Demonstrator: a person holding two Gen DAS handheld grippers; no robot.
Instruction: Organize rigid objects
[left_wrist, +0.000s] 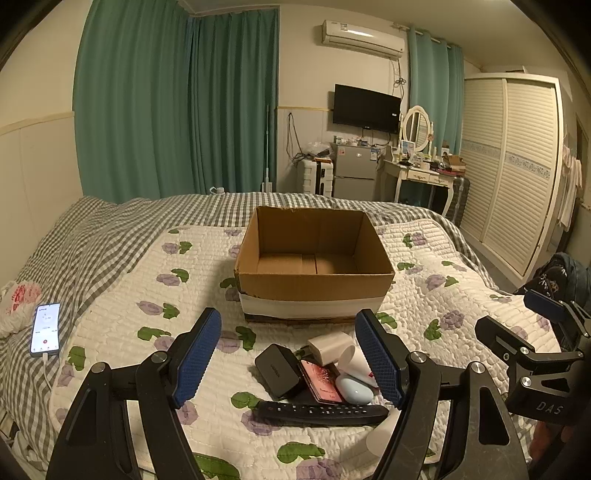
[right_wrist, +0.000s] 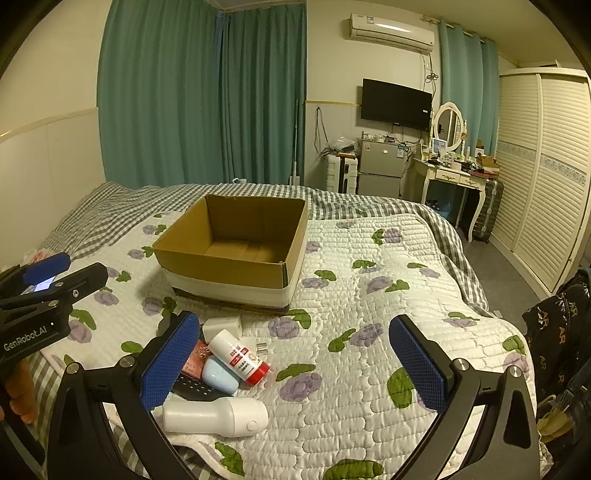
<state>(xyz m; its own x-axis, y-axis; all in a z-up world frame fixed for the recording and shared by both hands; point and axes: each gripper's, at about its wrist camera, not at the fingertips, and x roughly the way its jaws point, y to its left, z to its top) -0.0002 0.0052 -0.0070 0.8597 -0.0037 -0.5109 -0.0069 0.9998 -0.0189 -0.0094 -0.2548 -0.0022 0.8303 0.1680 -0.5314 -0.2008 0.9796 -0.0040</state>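
Observation:
An open, empty cardboard box (left_wrist: 314, 284) (right_wrist: 236, 266) sits on the quilted bed. In front of it lies a cluster: a black charger block (left_wrist: 277, 369), a white adapter (left_wrist: 330, 346) (right_wrist: 221, 326), a pink card box (left_wrist: 320, 380), a light-blue case (left_wrist: 354, 389) (right_wrist: 221, 374), a black remote (left_wrist: 321, 410), a white bottle with a red cap (right_wrist: 240, 357) and a white handheld device (right_wrist: 216, 417). My left gripper (left_wrist: 286, 360) is open above the cluster. My right gripper (right_wrist: 295, 363) is open, with the cluster at its left finger.
A phone (left_wrist: 45, 329) on a cable lies at the bed's left side on the grey checked cover. The floral quilt (right_wrist: 369, 295) spreads right of the box. A wardrobe (right_wrist: 546, 177), a dressing table and a fridge stand beyond the bed.

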